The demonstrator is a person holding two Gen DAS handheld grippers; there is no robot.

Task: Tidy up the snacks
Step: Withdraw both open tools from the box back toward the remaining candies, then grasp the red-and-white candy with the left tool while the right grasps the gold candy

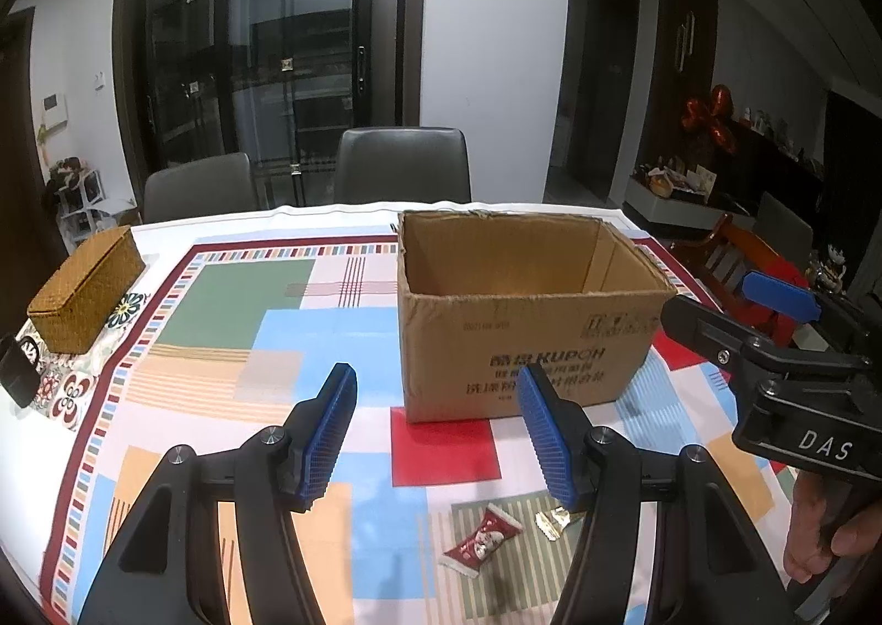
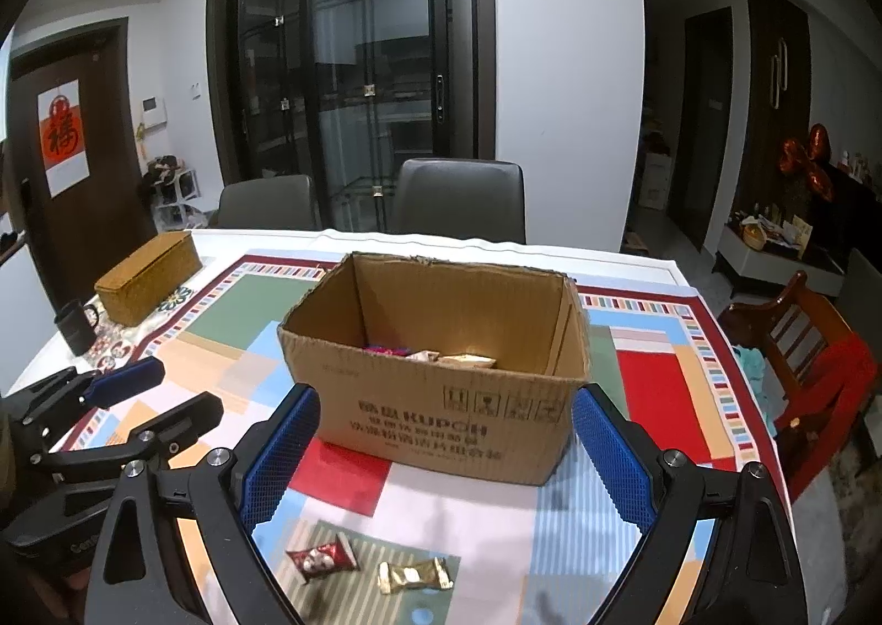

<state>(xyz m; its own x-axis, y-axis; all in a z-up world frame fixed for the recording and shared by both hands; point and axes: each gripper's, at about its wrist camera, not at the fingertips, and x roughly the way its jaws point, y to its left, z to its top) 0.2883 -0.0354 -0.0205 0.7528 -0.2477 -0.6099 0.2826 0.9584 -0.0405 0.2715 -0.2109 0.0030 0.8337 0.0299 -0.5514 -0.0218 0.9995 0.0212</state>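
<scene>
Left wrist view: both claws hovering wide, two candies on the cloth

I'm holding my left gripper (image 1: 435, 437) above the patterned tablecloth (image 1: 231, 316), jaws spread wide w/ nothing between the blue pads (image 1: 328, 437). It's pointing fwd toward the cardboard box (image 1: 529, 327). Just below and ahead, a red-wrapped candy (image 1: 481, 540) is lying flat on a striped patch, w/ a gold-wrapped candy (image 1: 554, 520) just beside it, partly behind my right-side pad.

My right gripper (image 2: 446, 454) is hanging over the same two sweets, also gaping w/ nothing held, aimed at the box front. In the right wrist view, a few wrapped snacks (image 2: 441, 357) are showing inside the box. My right hand (image 1: 827, 531) is wrapping the handle at the frame's edge. A wicker box (image 2: 149, 275) and dark mug (image 2: 77, 327) are sitting well apart at far left.
</scene>
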